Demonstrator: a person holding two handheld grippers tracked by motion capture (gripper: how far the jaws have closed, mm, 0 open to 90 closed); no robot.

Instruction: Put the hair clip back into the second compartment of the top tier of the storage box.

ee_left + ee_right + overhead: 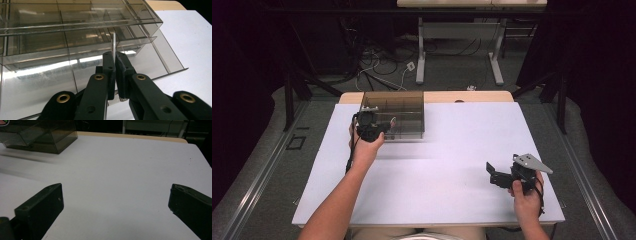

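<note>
The left gripper [115,72] was clamped on a thin clear divider [113,45] of the smoked plastic organizer box [404,107], so the grasp looked done. The right gripper [115,202] waited idle with jaws wide apart, well away from the box; what remained, I judged, was moving that divider.

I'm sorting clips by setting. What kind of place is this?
Probably a lab or recording workspace, not a home. A white table stands between dark curtains, loose cables lie on the floor behind, and a person works handheld tongs at a clear compartment box.
</note>
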